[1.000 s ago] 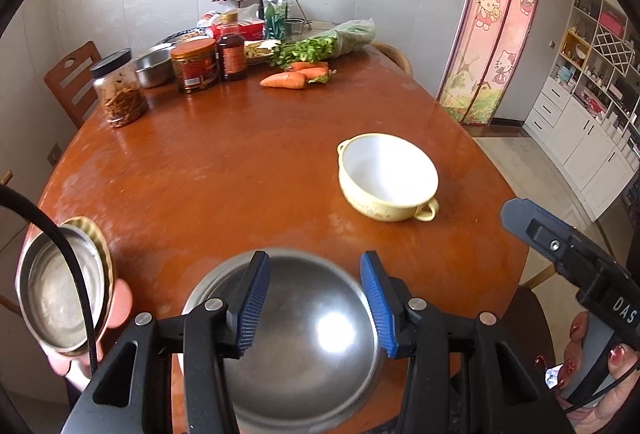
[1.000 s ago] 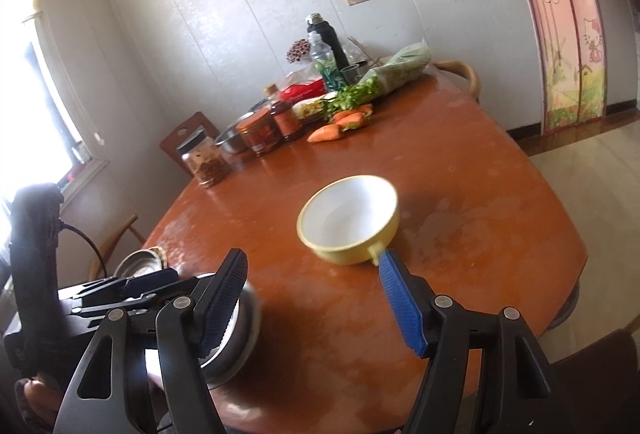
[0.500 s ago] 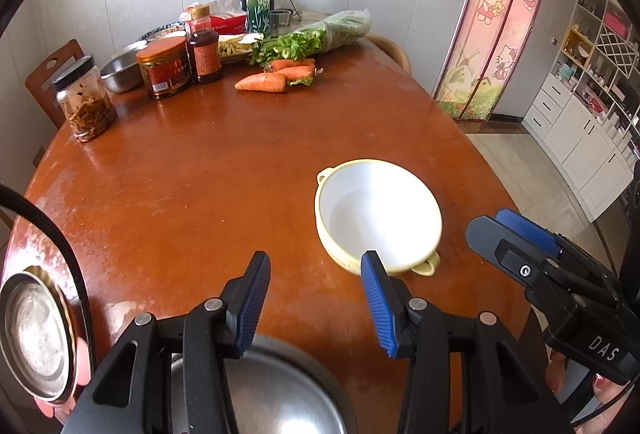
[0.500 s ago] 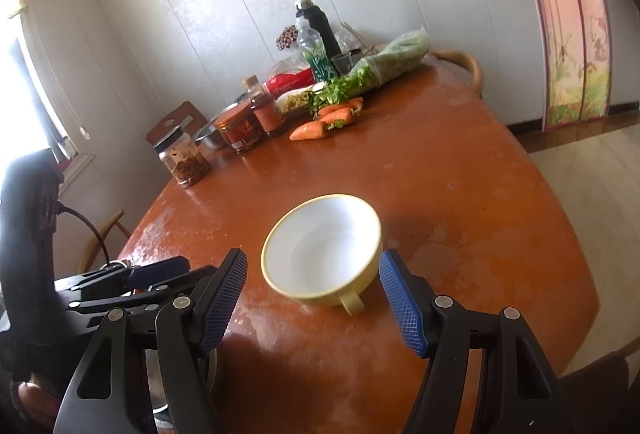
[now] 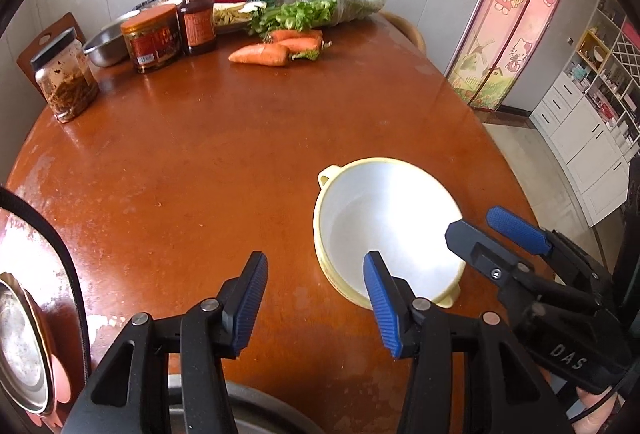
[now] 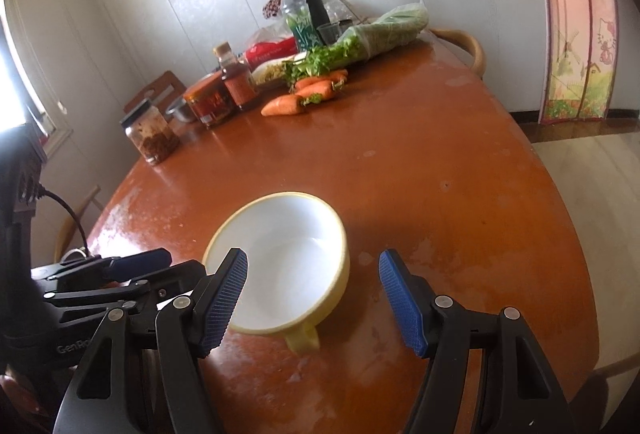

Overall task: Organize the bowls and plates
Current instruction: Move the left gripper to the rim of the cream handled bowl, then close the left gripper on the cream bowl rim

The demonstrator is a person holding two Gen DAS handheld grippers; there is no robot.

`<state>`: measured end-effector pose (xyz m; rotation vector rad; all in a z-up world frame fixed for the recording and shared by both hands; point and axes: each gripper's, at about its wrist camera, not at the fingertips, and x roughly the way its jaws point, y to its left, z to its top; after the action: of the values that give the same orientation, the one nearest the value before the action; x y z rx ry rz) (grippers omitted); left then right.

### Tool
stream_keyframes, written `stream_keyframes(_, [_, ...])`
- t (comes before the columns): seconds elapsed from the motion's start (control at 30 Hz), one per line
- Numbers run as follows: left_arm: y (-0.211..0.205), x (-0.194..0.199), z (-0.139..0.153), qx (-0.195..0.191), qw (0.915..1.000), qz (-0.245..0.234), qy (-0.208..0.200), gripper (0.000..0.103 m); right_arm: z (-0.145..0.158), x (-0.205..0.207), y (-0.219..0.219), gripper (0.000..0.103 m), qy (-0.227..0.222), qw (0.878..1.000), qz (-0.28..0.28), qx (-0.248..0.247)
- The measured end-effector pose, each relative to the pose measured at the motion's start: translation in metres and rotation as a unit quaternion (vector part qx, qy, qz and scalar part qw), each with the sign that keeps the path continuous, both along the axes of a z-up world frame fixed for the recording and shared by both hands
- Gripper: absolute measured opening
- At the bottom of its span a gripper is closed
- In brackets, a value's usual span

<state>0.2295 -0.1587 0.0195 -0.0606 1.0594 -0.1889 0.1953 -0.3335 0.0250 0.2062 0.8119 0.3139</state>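
The bowl (image 5: 390,238) sits on the table (image 5: 208,154) near its front edge. Well behind the bowl lie the carrots (image 5: 276,48); the jars (image 5: 150,38) stand behind it to the left.

Yellow bowl (image 5: 390,230) on wooden table (image 5: 200,154), left hand-held gripper (image 5: 316,298) opening beside it, empty

The surface (image 5: 208,138) is glossy reddish wood, worn pale in patches. The bowl (image 5: 388,230) looks like smooth glazed ceramic, white inside, yellow outside. Each tool (image 5: 316,298) (image 6: 312,294) is matt black plastic with ribbed blue pads (image 5: 380,306). The plate (image 5: 20,346) is shiny metal.
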Motion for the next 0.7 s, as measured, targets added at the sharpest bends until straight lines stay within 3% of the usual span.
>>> stream_keyframes(0.1, [0.0, 0.006, -0.008, 0.002, 0.9999, 0.004, 0.015, 0.05, -0.005, 0.006, 0.005, 0.069, -0.004, 1.0, 0.005, -0.025])
stream_keyframes(0.3, [-0.006, 0.011, -0.019, 0.014, 0.9994, 0.001, 0.033, 0.051, -0.017, 0.022, 0.012, 0.05, 0.002, 0.999, 0.017, -0.042])
stream_keyframes(0.7, [-0.007, 0.018, -0.027, 0.022, 0.9985, 0.006, 0.05, 0.054, -0.029, 0.033, 0.016, 0.034, 0.017, 0.999, 0.029, -0.024])
